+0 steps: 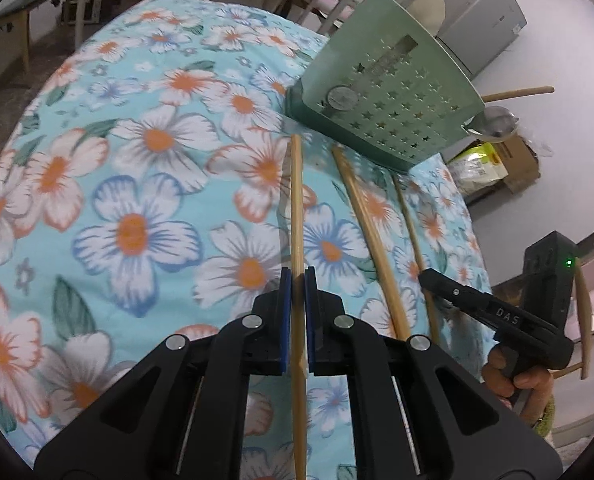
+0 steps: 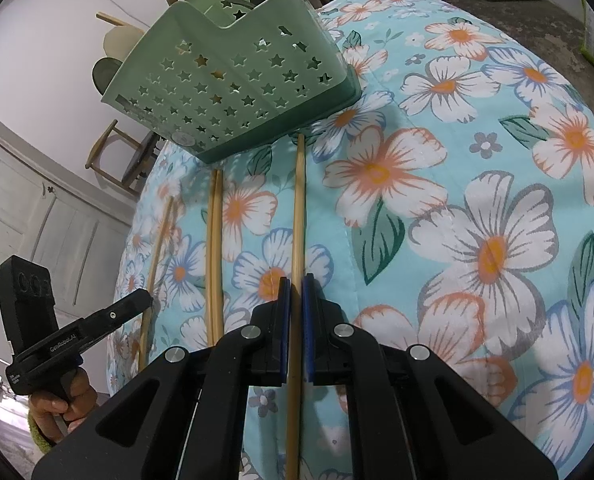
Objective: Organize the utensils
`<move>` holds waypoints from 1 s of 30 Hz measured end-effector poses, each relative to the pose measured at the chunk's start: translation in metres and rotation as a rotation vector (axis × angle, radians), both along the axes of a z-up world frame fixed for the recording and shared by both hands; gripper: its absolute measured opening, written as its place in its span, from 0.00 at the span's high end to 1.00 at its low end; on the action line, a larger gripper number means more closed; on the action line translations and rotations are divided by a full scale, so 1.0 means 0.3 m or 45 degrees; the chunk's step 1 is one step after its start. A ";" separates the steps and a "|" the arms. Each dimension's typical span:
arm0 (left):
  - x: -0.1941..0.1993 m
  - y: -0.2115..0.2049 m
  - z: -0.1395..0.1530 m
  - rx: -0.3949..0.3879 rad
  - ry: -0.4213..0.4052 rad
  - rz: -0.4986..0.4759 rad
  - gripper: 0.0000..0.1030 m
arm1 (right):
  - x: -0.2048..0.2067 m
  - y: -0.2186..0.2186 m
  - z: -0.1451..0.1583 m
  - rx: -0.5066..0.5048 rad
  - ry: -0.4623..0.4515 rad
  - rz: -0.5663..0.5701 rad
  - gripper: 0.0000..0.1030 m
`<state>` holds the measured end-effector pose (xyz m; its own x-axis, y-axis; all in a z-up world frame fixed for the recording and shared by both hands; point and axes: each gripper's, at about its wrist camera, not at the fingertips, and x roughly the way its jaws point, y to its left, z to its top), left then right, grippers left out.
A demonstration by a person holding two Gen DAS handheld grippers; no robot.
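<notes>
Two-handed pickup of chopsticks, seen along each pair of tongs. Your left tongs are closed down to the width of the left chopstick. Your right tongs are closed in the same way on the right chopstick. In both views the blue pads sit flush against the stick with no clear gap, so each reads as pinched rather than merely straddled.

Both sticks lie lengthwise on the floral cloth that covers the tabletop, and their far tips point at the green star-punched basket. A further pair of chopsticks lies loose between the two held ones, side by side and touching. The basket stands upright just beyond the tips and already carries a pale spoon and a metal ladle.

Handling, as a judgement:
- **Material:** the sticks look like bamboo, so they should be light, stiff and smooth. They need very little clamping force but will pivot easily in a two-point pinch.
- **Grip point:** each hold sits well back towards the near end, which leaves a long free length ahead. Expect the tip to droop or swing as you lift. A hold nearer the middle would balance better.
- **Cloth:** it is soft and may wrinkle under the pads, so lift straight up before travelling.
- **Entry:** the basket's opening faces up, so each stick has to be tipped towards vertical to go in. Slipping during that turn is the likeliest fault.
</notes>
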<state>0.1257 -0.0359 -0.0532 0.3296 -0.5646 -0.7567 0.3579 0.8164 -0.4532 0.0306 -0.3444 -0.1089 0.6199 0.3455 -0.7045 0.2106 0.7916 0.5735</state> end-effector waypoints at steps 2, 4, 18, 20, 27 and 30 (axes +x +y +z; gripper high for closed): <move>-0.006 0.000 0.007 0.024 -0.017 0.009 0.95 | 0.002 0.005 0.003 -0.010 0.002 0.008 0.94; -0.011 -0.004 0.009 0.047 -0.025 0.012 0.95 | 0.000 0.012 0.006 -0.022 0.004 0.019 0.94; -0.027 -0.013 0.008 0.148 -0.037 0.016 0.90 | -0.042 0.057 0.024 -0.106 0.079 0.130 0.92; -0.026 -0.013 0.006 0.152 -0.038 0.019 0.86 | -0.036 0.070 0.025 -0.139 0.090 0.145 0.89; -0.025 -0.013 0.004 0.158 -0.037 0.020 0.83 | -0.025 0.099 0.037 -0.126 0.074 0.179 0.66; -0.026 -0.007 0.002 0.159 -0.032 0.027 0.79 | -0.021 0.107 0.038 -0.132 0.071 0.185 0.63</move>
<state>0.1179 -0.0381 -0.0525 0.3603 -0.4594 -0.8119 0.3501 0.8733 -0.3388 0.0243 -0.3124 -0.0975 0.5275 0.3522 -0.7731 0.1192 0.8703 0.4779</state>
